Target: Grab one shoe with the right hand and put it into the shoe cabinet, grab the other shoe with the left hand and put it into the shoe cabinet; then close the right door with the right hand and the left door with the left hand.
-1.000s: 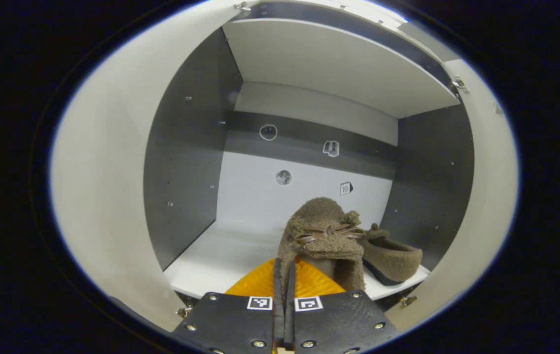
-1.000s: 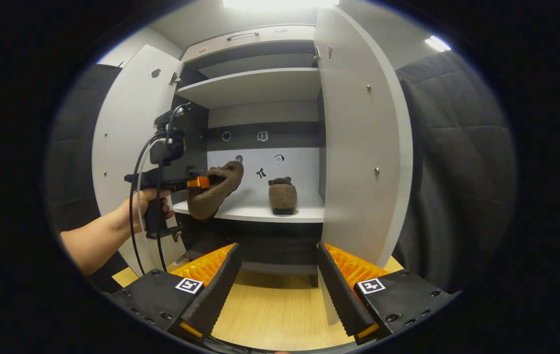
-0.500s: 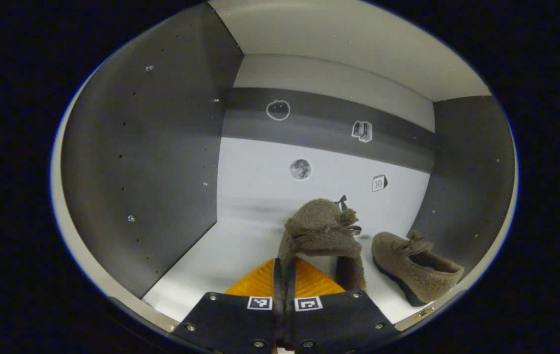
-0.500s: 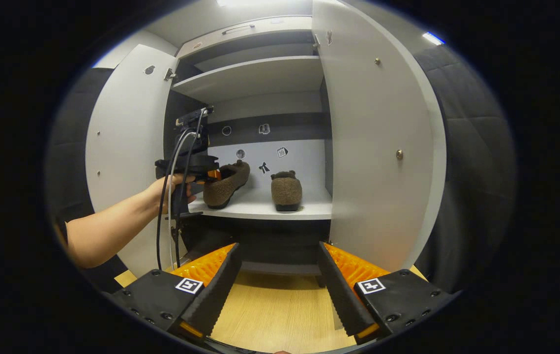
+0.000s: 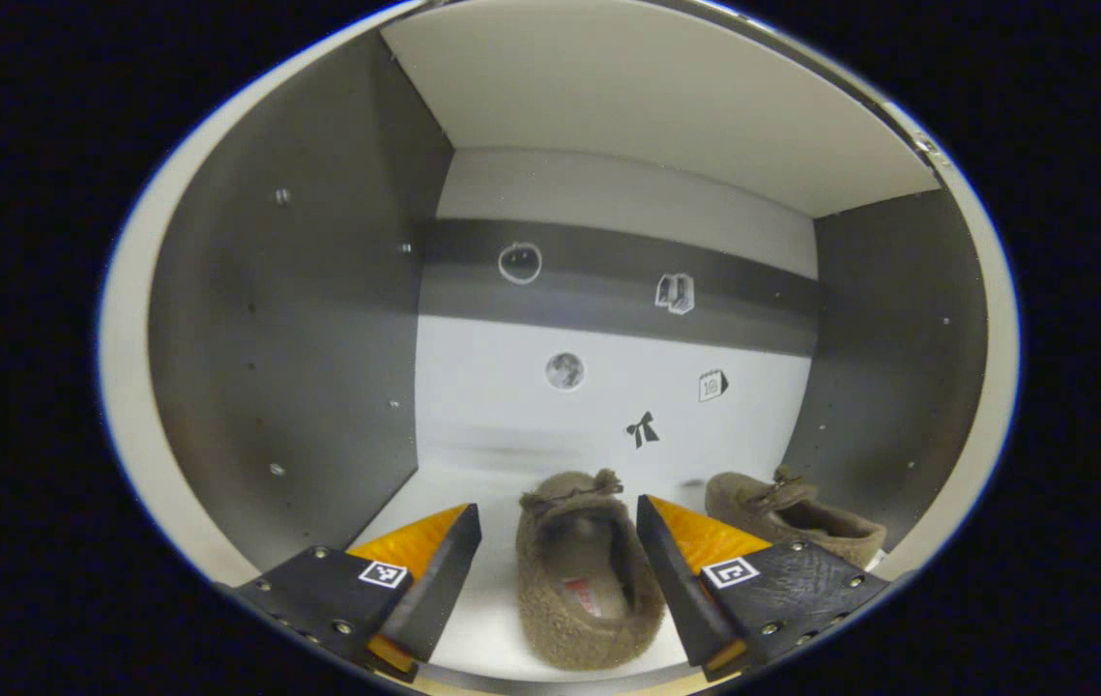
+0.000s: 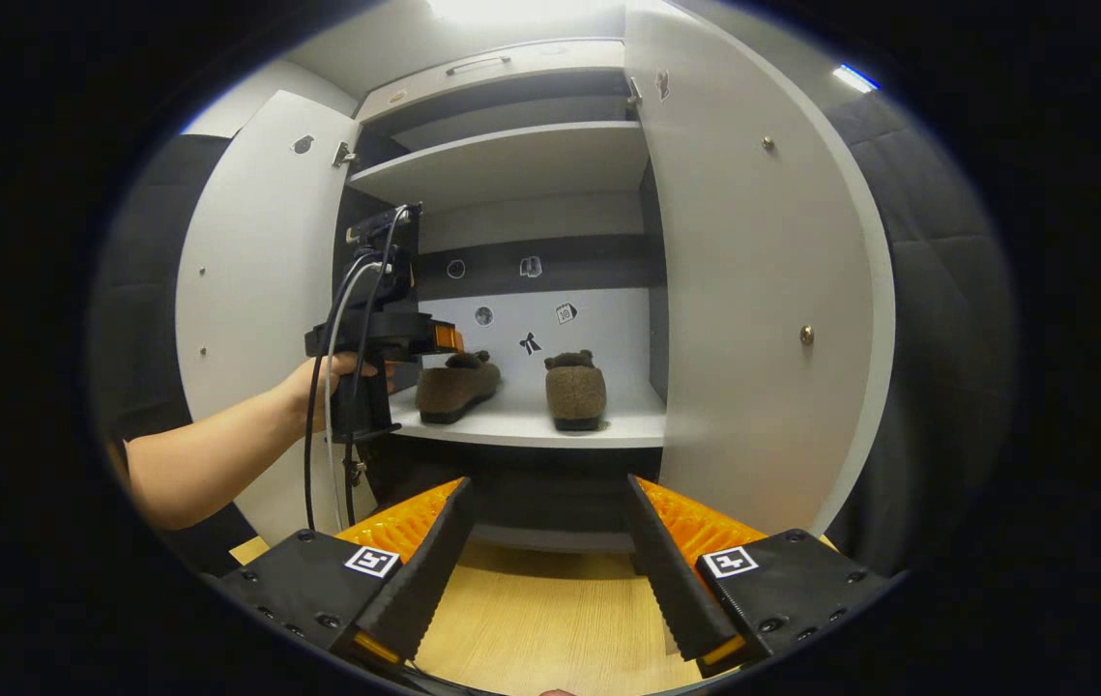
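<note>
Now the left gripper (image 5: pixel 558 570) is reached into the shoe cabinet (image 6: pixel 511 164) at the level of the shelf (image 5: pixel 434 512), its jaws spread wide apart with nothing pinched between them. Seen from the left gripper view, one brown fuzzy shoe (image 5: pixel 581 570) sits flat on the shelf between the two fingers, heel end nearest the camera, opening up; I can't tell for sure whether either finger touches its sides. The other shoe (image 5: pixel 787 522) rests on the same shelf just to the right, close to the cabinet's dark side wall, apart from the first.

From the right gripper view, the person's hand (image 6: pixel 333 377) grips the left gripper's handle, forearm stretched out roughly level from the left, with cables looping down beside the wrist. The gripper's front end sits at the shelf's front left edge, right by the heel of the nearer shoe (image 6: pixel 456 387). The second shoe (image 6: pixel 576 391) stands toe-in further right on the shelf.

The right gripper (image 6: pixel 543 570) hangs back outside the cabinet, low over the wooden floor (image 6: pixel 550 619), pointing toward the open front. Its jaws are wide apart and hold nothing. Both doors stand open: the left door (image 6: pixel 255 280) swung out behind the reaching arm, the right door (image 6: pixel 763 290) swung out, with a small round knob on it.
</note>
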Available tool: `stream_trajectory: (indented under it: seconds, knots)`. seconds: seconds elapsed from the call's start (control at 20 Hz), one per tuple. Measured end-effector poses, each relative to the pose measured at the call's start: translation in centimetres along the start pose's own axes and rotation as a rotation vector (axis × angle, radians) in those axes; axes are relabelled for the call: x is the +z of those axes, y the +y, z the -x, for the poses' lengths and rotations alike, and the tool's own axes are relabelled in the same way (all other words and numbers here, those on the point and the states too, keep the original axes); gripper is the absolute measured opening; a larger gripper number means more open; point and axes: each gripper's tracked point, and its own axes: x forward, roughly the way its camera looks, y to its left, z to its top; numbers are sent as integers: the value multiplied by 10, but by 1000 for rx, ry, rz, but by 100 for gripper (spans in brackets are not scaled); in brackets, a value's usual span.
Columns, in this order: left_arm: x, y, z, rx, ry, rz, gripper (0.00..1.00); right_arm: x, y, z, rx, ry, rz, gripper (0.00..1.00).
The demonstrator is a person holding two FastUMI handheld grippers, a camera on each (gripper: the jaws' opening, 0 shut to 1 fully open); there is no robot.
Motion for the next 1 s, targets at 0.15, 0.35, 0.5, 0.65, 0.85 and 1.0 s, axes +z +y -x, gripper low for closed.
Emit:
stream_trajectory:
  seconds: [0.15, 0.35, 0.5, 0.65, 0.85, 1.0]
  knots:
    - [20, -5, 47, -11, -63, -35, 99, 11, 5, 15, 5, -29, 3, 98]
    - [32, -5, 113, -24, -109, -40, 99, 20, 8, 37, -6, -48, -1, 98]
    - [33, -3, 152, -32, -130, -39, 99, 28, 5, 55, -23, -76, 16, 99]
    - [30, -2, 191, -45, -147, -43, 99, 37, 2, 73, -38, -101, 39, 98]
    - [23, 4, 244, -48, -149, -46, 95, 47, 2, 93, -39, -123, 49, 98]
    - [16, 9, 280, -48, -153, -49, 94, 48, -1, 104, -40, -128, 44, 97]
